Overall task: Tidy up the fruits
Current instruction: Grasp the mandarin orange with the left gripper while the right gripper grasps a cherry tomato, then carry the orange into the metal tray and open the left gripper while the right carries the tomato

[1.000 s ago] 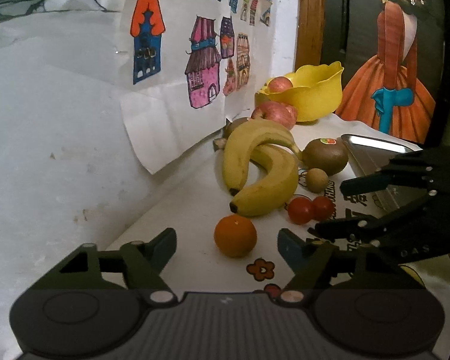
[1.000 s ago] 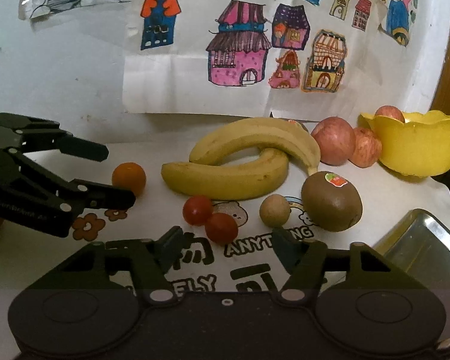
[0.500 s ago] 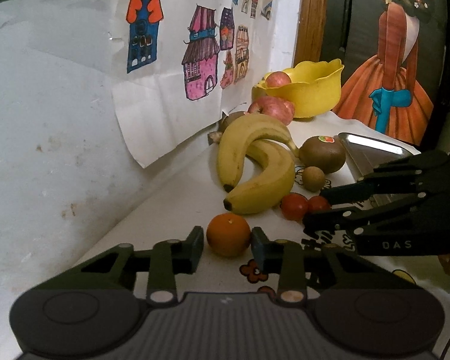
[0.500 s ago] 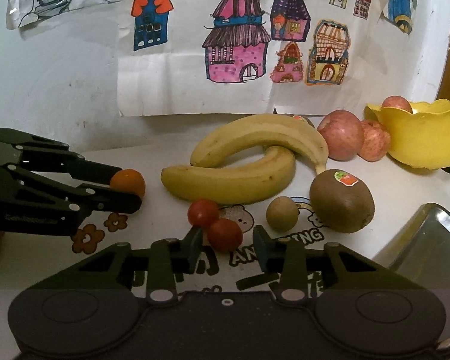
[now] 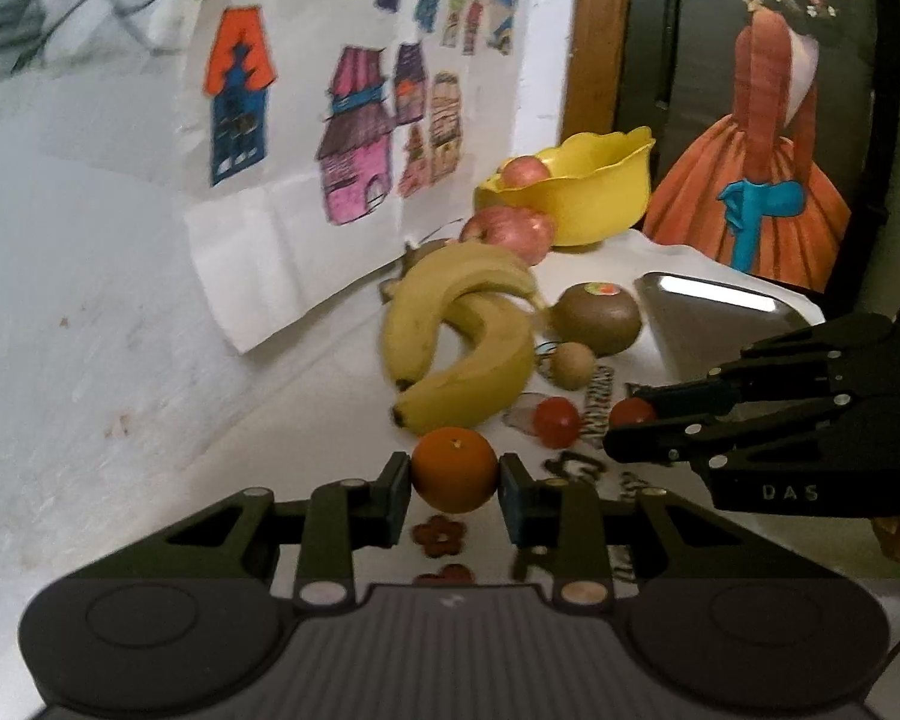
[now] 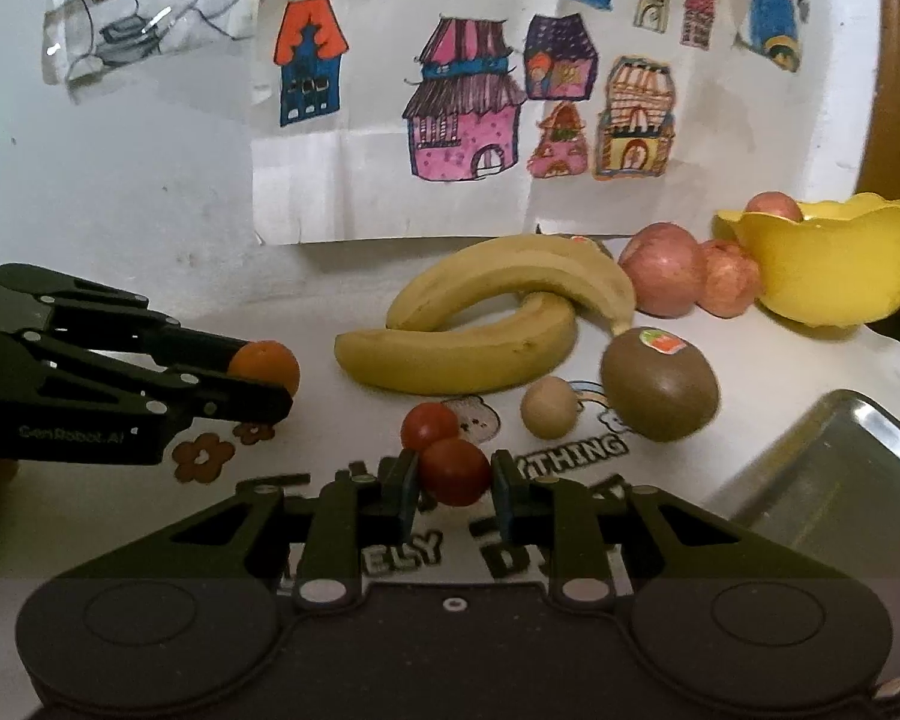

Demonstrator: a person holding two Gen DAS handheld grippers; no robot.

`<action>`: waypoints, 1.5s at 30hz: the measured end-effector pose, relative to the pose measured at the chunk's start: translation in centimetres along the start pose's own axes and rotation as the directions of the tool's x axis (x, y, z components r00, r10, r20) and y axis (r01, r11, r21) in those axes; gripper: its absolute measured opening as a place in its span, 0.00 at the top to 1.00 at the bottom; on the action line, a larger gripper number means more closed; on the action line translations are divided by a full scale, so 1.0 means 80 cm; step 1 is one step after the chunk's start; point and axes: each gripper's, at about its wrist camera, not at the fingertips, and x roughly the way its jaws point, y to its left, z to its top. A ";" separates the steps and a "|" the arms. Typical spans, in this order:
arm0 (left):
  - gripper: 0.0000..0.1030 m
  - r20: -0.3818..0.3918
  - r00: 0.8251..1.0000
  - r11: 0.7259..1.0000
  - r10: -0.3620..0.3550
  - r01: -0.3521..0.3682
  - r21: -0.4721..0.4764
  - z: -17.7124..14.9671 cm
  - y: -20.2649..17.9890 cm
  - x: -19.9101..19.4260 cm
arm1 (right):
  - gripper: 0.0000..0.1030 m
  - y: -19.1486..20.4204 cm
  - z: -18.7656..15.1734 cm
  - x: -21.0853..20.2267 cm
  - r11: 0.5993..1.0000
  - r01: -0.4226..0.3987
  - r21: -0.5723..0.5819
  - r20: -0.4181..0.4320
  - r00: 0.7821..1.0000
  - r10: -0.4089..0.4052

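Dim indoor light; soft blur, fisheye-bent edges

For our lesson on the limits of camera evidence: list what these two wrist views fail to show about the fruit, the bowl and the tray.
- Yellow bowl: its rim hides the inside in both views; only one apple tops it.
- Metal tray: cut off by the right wrist view's edge; in the left wrist view the right gripper covers its near part.
- Brown fruit behind the bananas: mostly hidden, kind unclear.
- Kiwi sticker: too small to read.
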 end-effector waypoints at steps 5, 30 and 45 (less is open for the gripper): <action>0.66 0.020 1.000 0.999 -0.024 0.024 0.028 0.005 -0.032 -0.014 | 0.73 -0.010 -0.013 -0.037 1.000 0.024 0.015 0.031 0.999 -0.024; 0.66 0.007 0.984 0.973 -0.179 0.176 0.152 0.021 -0.196 0.057 | 0.73 -0.104 -0.111 -0.143 0.972 0.185 0.147 0.065 0.978 -0.196; 0.66 -0.041 0.986 0.972 -0.163 0.168 0.163 0.015 -0.205 0.076 | 0.72 -0.106 -0.112 -0.142 0.976 0.171 0.133 0.061 0.982 -0.180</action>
